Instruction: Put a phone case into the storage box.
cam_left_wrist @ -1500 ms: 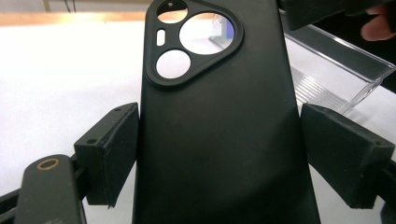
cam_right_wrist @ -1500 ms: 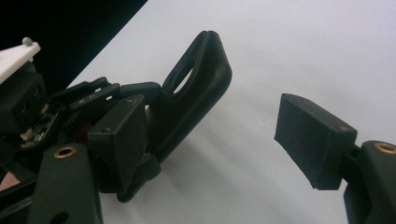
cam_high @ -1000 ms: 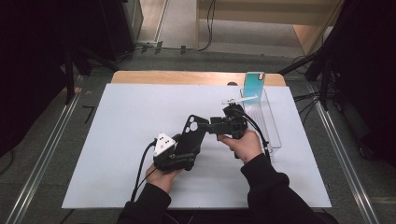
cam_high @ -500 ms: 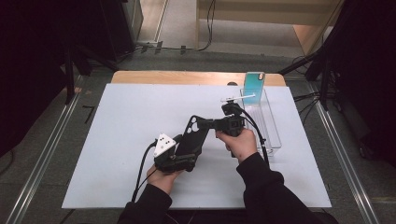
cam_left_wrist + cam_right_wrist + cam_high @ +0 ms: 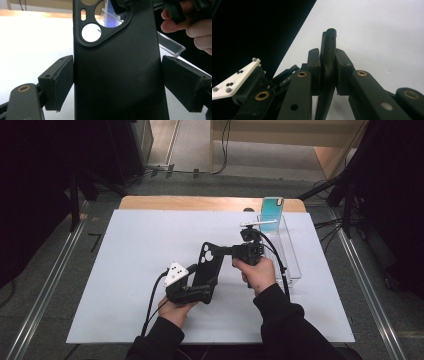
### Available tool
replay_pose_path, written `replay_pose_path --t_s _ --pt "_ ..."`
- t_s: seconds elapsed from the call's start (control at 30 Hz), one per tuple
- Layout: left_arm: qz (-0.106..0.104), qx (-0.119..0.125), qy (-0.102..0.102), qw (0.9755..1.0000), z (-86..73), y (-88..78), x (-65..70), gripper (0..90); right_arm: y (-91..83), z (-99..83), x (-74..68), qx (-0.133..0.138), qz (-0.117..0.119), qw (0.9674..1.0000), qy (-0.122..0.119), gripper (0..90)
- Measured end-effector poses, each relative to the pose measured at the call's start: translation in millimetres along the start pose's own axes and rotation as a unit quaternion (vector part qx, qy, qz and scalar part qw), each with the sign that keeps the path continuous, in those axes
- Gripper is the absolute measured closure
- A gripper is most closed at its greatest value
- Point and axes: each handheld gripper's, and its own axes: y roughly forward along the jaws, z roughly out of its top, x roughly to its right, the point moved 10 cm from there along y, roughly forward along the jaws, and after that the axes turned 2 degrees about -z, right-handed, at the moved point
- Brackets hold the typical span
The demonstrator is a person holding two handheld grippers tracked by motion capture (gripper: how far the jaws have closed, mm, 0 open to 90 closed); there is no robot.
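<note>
The black phone case [image 5: 209, 262] is up off the worktop [image 5: 125, 270], held between both grippers. Left gripper [image 5: 200, 290] fingers [image 5: 58, 80] sit by its long sides; the left one touches, the right looks a bit off, so can't tell if it pinches. Right gripper [image 5: 227, 251] has just been closing, and its fingers [image 5: 314, 72] now pinch the case edge. So pick-up is done. Left to do, I think: pass it over & put it in the clear tray [image 5: 290, 255] w/ the teal case [image 5: 272, 209].
</note>
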Motion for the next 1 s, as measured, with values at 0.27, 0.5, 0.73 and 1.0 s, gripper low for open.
replay_pose_path --t_s 0.27,0.5,0.73,1.0 --pt "-0.016 -0.043 -0.007 0.9989 0.4 0.1 5.5 12.5 -1.8 -1.0 -5.9 -0.002 0.008 1.0 -0.003 76.9" --pt "-0.024 -0.07 -0.014 0.9972 2.0 -3.5 9.7 12.5 -12.8 5.1 -10.9 0.01 -0.008 0.9994 -0.031 76.9" --pt "-0.018 -0.102 -0.012 0.9945 5.2 -8.5 8.2 13.7 -20.0 7.0 -8.5 0.019 -0.046 0.9963 -0.07 76.9" --pt "-0.031 -0.136 -0.019 0.99 8.4 -14.4 2.7 16.4 -23.3 7.0 -6.1 0.024 -0.068 0.991 -0.113 76.9"
